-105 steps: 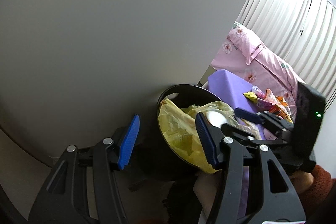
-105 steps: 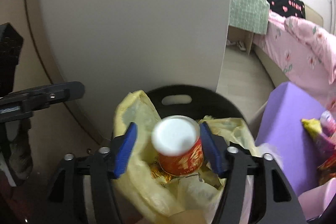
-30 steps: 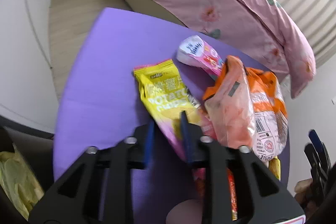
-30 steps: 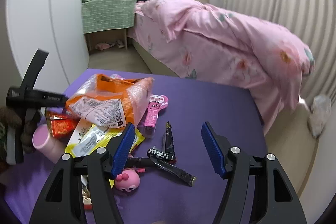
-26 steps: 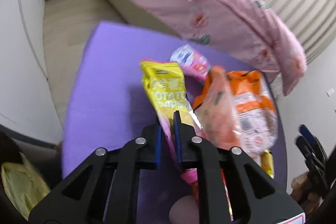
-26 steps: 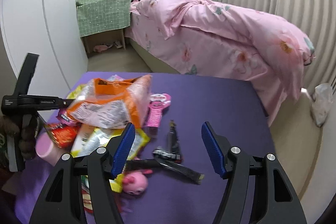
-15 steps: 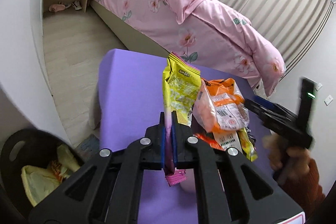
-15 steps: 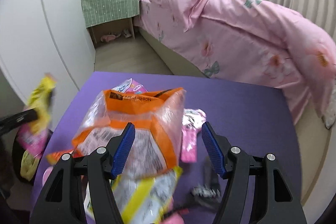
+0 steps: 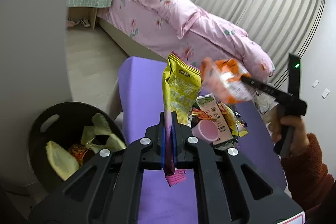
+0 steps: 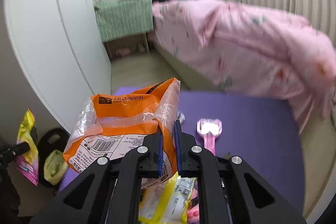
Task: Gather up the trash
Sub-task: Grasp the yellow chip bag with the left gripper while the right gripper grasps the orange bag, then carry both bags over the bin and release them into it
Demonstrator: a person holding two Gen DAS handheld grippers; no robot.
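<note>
My left gripper (image 9: 168,125) is shut on the lower end of a yellow potato-chip bag (image 9: 180,87), which stands up above the purple table (image 9: 136,87). Down to the left is the black trash bin (image 9: 63,114), with a yellow liner and a red cup inside. My right gripper (image 10: 168,133) has its jaws closing on an orange and clear air-cushion bag (image 10: 126,119), whose edge is pinched between the pads. In the left wrist view that orange bag (image 9: 222,83) hangs off the table from the right gripper (image 9: 244,79). The right wrist view shows the yellow bag (image 10: 27,135) at far left above the bin (image 10: 52,140).
A pile of wrappers, a small carton (image 9: 212,110) and a pink cup (image 9: 208,131) lie on the table. A pink heart-topped packet (image 10: 209,131) lies right of my right gripper. A bed with a pink quilt (image 9: 189,24) is behind, a white cupboard wall (image 10: 52,45) on the left.
My left gripper shut on the yellow bag, lifted it off the table and swung back, bringing the bin into view. My right gripper moved left over the orange bag and closed on it.
</note>
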